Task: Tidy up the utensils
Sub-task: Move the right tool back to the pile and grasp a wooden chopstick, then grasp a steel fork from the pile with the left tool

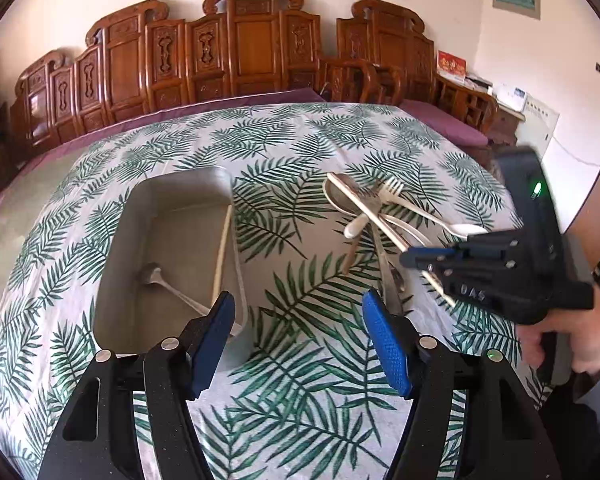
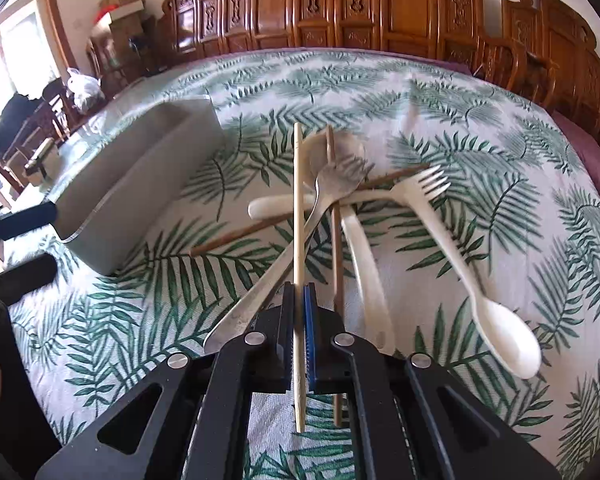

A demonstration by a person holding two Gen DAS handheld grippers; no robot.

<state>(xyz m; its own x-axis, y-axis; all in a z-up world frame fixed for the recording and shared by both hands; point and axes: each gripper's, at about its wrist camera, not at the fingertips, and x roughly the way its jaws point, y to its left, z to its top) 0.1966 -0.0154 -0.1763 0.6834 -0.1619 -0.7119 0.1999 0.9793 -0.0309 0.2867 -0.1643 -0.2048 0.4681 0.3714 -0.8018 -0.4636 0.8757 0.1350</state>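
the right gripper [image 2: 299, 300] has its jaws clenched on a pale chopstick [image 2: 298, 200] that crosses the utensil pile [image 2: 340, 200] on the tabletop [image 2: 480, 128]. its far part lies across a metal spoon [image 2: 320, 200] and a white spoon [image 2: 274, 203], so lifting could drag or flick them; the thin stick might also pivot in the grip. the left gripper [image 1: 296, 336] hangs with jaws released near the grey bin [image 1: 116, 248], which holds a spoon and a chopstick. the cloth between pile and bin is clear, but the bin's wall must be cleared.
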